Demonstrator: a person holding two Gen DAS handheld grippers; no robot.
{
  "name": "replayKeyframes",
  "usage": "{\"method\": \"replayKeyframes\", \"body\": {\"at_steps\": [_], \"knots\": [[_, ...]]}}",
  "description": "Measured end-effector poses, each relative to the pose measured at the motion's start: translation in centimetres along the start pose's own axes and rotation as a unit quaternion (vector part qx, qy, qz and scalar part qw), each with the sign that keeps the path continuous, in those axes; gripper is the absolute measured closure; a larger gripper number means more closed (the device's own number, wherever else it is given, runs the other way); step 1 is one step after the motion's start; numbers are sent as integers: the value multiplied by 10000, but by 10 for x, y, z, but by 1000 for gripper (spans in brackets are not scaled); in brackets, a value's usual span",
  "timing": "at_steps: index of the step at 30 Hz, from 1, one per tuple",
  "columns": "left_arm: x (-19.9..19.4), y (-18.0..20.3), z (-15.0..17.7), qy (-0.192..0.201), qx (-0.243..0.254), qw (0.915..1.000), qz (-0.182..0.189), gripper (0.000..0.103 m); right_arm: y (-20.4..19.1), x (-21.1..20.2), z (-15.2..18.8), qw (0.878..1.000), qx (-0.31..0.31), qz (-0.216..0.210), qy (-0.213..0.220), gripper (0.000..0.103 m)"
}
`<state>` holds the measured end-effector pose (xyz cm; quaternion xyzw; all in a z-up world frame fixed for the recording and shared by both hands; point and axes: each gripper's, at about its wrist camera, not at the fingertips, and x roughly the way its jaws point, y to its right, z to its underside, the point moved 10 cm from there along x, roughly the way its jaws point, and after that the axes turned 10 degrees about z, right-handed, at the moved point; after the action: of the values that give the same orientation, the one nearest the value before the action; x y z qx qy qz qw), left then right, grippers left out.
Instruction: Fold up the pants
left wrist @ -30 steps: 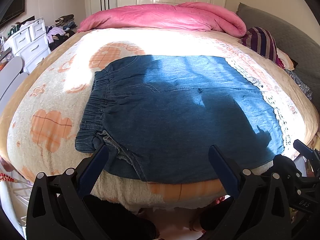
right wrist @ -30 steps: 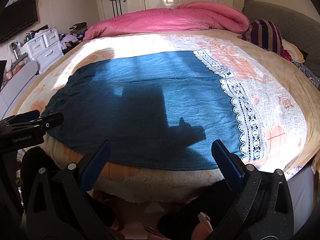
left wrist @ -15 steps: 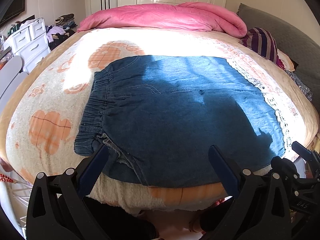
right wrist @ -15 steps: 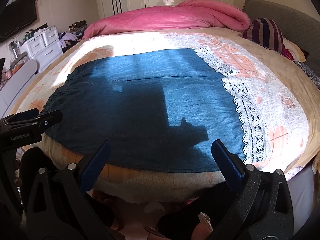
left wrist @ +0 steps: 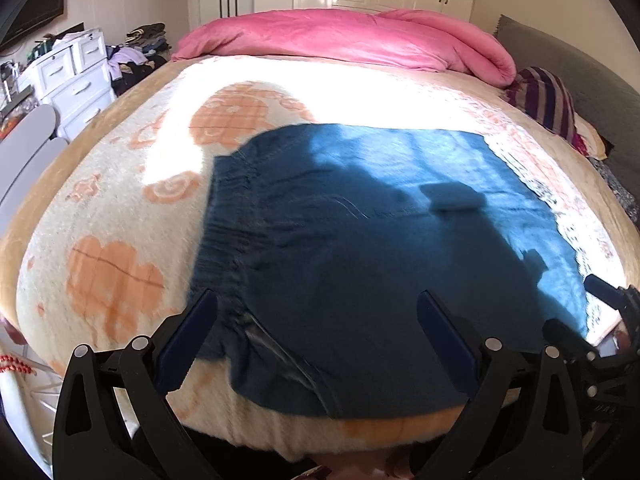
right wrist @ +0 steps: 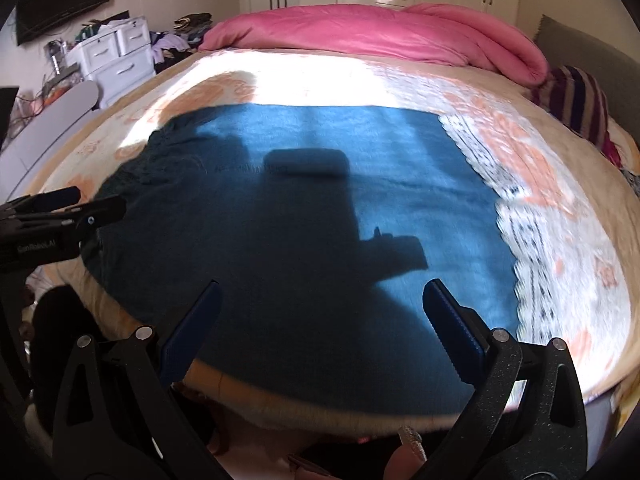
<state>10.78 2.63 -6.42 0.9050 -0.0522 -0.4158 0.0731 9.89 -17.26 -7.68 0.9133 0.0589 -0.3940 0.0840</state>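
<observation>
Blue denim pants [left wrist: 380, 240] lie flat across the bed, elastic waistband at the left and white lace hem [right wrist: 532, 240] at the right. They also show in the right wrist view [right wrist: 320, 220]. My left gripper [left wrist: 316, 312] is open and empty, over the near waist corner at the bed's front edge. My right gripper [right wrist: 320, 304] is open and empty, over the near edge of the pants toward the hem. The left gripper shows at the left of the right wrist view [right wrist: 60, 216].
The bed has a cream blanket with orange patterns [left wrist: 112, 280]. A pink duvet [left wrist: 352, 40] lies bunched at the far side. A striped pillow [left wrist: 544, 100] is at the right. White drawers [left wrist: 76, 76] and clothes stand by the left wall.
Both grippers have moved forward and lower toward the near edge of the pants. Both stay open. The pants have not moved.
</observation>
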Motion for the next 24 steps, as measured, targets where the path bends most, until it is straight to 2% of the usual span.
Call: {"method": "replayKeyframes", "body": {"at_steps": [6, 10, 15, 21, 24], "knots": [[11, -29, -18, 9, -146, 9997, -172, 4, -5, 18, -38, 9998, -151, -63, 110, 8], [17, -51, -32, 37, -268, 9992, -278, 4, -9, 34, -57, 9995, -181, -250, 13, 8], [30, -83, -55, 32, -408, 9984, -383, 4, -13, 54, -91, 9989, -420, -169, 136, 8], [54, -105, -82, -79, -456, 9986, -236, 4, -23, 82, -128, 9966, -789, -164, 188, 8], [73, -114, -93, -161, -427, 9988, -197, 4, -30, 102, -146, 9955, -908, -271, 56, 8]]}}
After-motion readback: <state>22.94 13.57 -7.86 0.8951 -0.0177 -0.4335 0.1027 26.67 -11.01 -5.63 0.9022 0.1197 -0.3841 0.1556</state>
